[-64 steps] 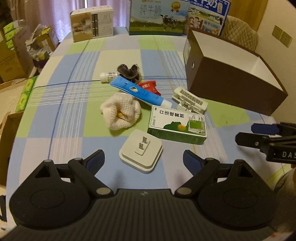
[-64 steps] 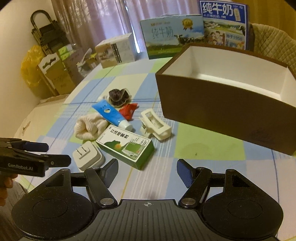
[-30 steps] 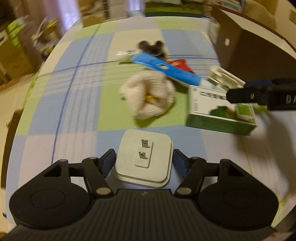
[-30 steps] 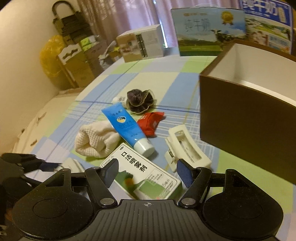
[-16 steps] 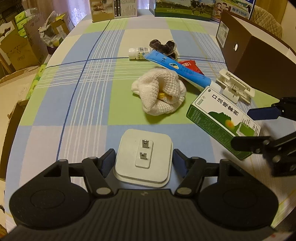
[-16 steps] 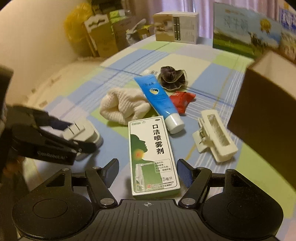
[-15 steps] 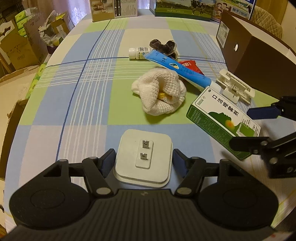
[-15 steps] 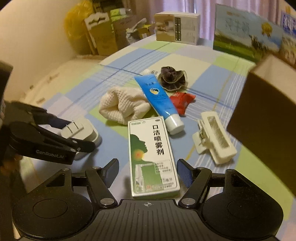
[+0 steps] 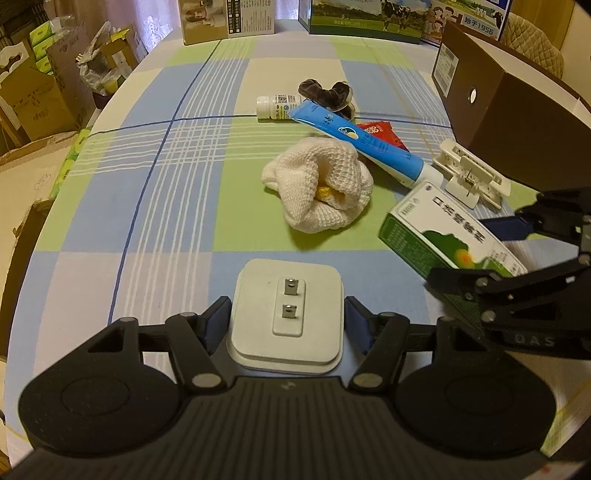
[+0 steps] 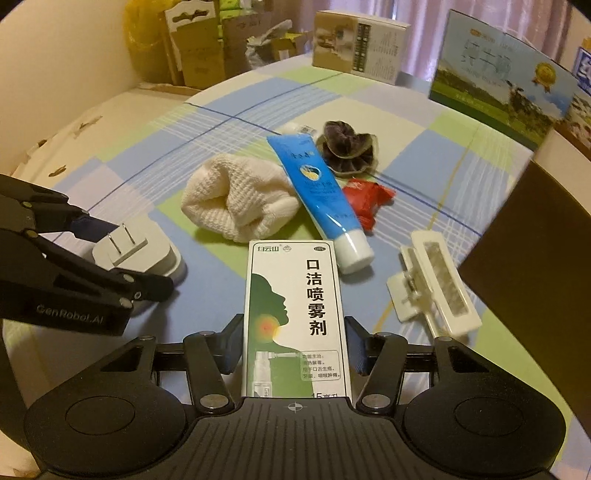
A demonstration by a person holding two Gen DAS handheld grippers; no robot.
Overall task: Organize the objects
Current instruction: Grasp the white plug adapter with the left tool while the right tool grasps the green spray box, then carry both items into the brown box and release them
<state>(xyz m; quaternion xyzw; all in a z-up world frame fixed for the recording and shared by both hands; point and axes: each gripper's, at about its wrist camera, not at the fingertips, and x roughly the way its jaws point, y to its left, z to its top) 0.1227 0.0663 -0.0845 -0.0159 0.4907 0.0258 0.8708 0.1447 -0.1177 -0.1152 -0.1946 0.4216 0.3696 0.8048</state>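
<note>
A white plug adapter [image 9: 286, 310] lies prongs-up on the checked tablecloth [image 9: 166, 166], and my left gripper [image 9: 286, 325] is shut on its two sides. In the right wrist view the left gripper [image 10: 127, 256] brackets the same adapter [image 10: 147, 251]. My right gripper [image 10: 294, 341] is shut on a green-and-white spray box [image 10: 295, 317]; in the left wrist view the right gripper [image 9: 467, 251] pinches that box [image 9: 436, 229]. An open brown box [image 9: 509, 122] stands at the right.
Between the grippers and the brown box [image 10: 535, 266] lie a white knitted cloth [image 9: 317, 188], a blue tube [image 9: 362, 142], a red packet [image 9: 380, 134], a white hair clip [image 9: 469, 177], a dark scrunchie [image 9: 325, 92] and a small bottle [image 9: 275, 107]. Milk cartons [image 9: 365, 14] line the far edge.
The right gripper has slid forward over the spray box and its fingers have shut on the box's sides. The left gripper stays shut on the adapter in the same spot.
</note>
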